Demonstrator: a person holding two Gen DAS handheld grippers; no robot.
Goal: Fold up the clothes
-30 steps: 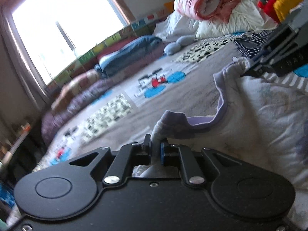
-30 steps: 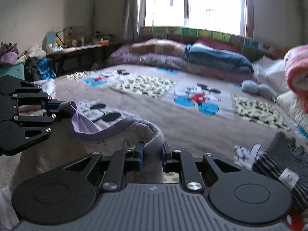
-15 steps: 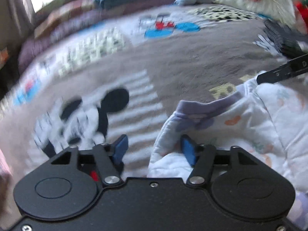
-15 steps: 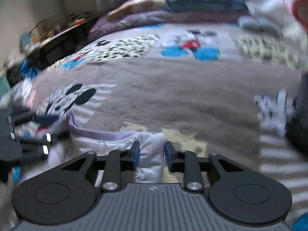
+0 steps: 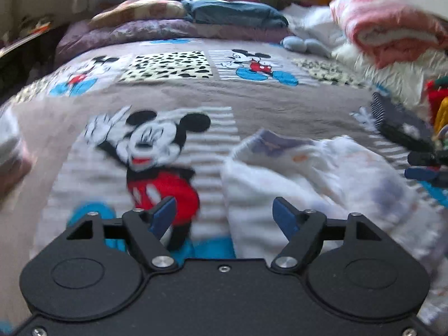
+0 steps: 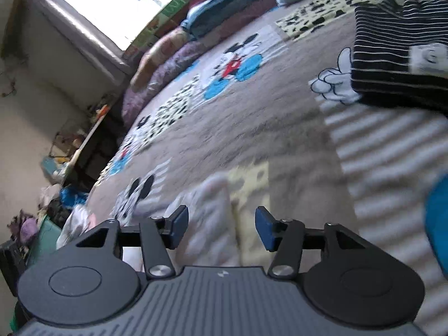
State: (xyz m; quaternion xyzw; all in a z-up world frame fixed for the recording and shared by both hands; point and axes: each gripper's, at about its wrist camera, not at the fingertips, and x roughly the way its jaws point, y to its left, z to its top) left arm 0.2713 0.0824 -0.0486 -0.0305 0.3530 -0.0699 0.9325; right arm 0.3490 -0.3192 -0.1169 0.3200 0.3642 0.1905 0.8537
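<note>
A white printed garment with a purple neckline point(image 5: 310, 173) lies crumpled on the cartoon-mouse blanket point(image 5: 173, 103), right of centre in the left wrist view. My left gripper point(image 5: 225, 214) is open just above its near left edge, holding nothing. At that view's right edge the tips of my right gripper point(image 5: 425, 166) show beside the cloth. In the right wrist view my right gripper point(image 6: 221, 228) is open, with a fold of the white garment point(image 6: 208, 224) lying below its fingers. A folded black striped garment point(image 6: 397, 53) lies at the upper right.
Folded quilts and pillows point(image 5: 179, 19) line the far side of the bed under the window. A pink and white bedding pile point(image 5: 389, 36) sits at the back right, with red and yellow items point(image 5: 439, 100) beside it. A cluttered desk point(image 6: 81, 145) stands left of the bed.
Both grippers let go of the white garment's neckline and opened. The garment dropped onto the blanket. Both cameras swung, the right one tilting.
</note>
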